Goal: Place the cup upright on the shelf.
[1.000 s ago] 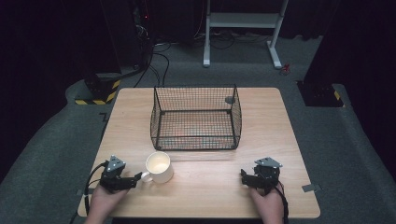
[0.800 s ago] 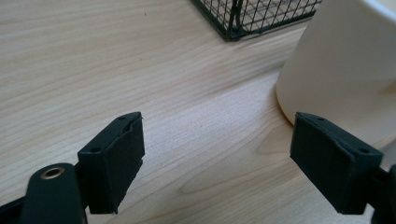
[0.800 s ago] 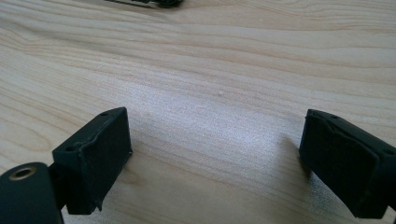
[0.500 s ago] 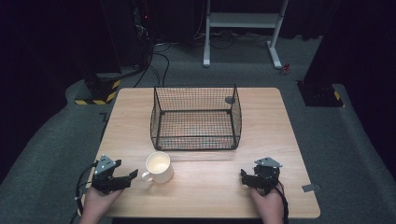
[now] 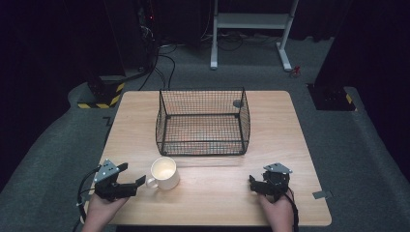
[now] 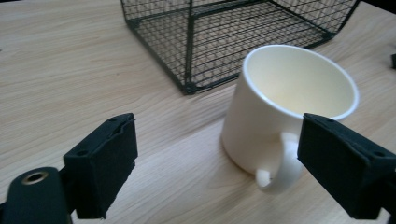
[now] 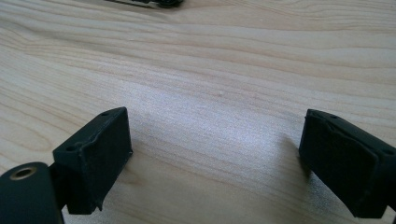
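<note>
The cream mug point(image 5: 164, 173) stands upright on the table point(image 5: 212, 203), just in front of the wire basket point(image 5: 202, 121), its handle turned toward the left gripper point(image 5: 130, 180). That gripper's jaws have just been opening and stand released, the handle just ahead of them, untouched. Well right of the mug, the right gripper point(image 5: 255, 183) rests spread, holding nothing.

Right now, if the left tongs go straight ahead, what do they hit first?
Most likely the mug: its handle faces the open left tongs, just ahead. The wire basket sits behind it.
</note>
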`<state>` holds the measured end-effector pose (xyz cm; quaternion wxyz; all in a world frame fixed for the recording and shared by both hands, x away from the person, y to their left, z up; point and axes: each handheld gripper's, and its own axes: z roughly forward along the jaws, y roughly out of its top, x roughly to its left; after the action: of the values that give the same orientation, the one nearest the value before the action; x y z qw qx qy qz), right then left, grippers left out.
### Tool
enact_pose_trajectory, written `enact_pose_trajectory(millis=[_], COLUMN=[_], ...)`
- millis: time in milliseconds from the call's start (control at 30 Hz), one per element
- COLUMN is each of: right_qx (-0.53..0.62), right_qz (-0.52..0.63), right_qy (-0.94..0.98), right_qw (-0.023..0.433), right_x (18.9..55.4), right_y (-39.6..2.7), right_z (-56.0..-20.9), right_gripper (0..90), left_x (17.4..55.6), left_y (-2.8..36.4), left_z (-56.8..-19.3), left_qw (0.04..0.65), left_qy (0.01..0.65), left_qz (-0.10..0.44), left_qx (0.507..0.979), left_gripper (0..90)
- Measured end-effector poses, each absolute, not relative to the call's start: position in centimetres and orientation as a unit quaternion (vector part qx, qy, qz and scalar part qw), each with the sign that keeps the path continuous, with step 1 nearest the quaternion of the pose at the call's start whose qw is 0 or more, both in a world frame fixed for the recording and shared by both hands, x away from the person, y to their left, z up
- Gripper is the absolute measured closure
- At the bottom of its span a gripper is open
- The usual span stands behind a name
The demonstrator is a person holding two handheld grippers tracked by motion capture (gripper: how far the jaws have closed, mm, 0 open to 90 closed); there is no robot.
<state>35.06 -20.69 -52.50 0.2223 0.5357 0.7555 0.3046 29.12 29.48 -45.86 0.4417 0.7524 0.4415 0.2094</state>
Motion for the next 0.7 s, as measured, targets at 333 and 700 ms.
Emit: enact_pose_trajectory(millis=[333,700], right_qx=[0.536,0.536], right_qz=[0.304,0.304], right_qy=[0.755,0.756], right_qw=[0.222,0.223], right_x=[35.0,35.0], right_y=[-20.7,-20.7], right_z=[-52.5,-52.5], right_gripper=[8.8,9.0], left_x=[29.2,30.1], left_y=[27.4,24.7], left_z=[-45.1,-44.7], left_qw=[0.445,0.413], left_qy=[0.419,0.386], left_qz=[0.205,0.208], left_qx=[0.765,0.798], left_gripper=[2.3,0.2])
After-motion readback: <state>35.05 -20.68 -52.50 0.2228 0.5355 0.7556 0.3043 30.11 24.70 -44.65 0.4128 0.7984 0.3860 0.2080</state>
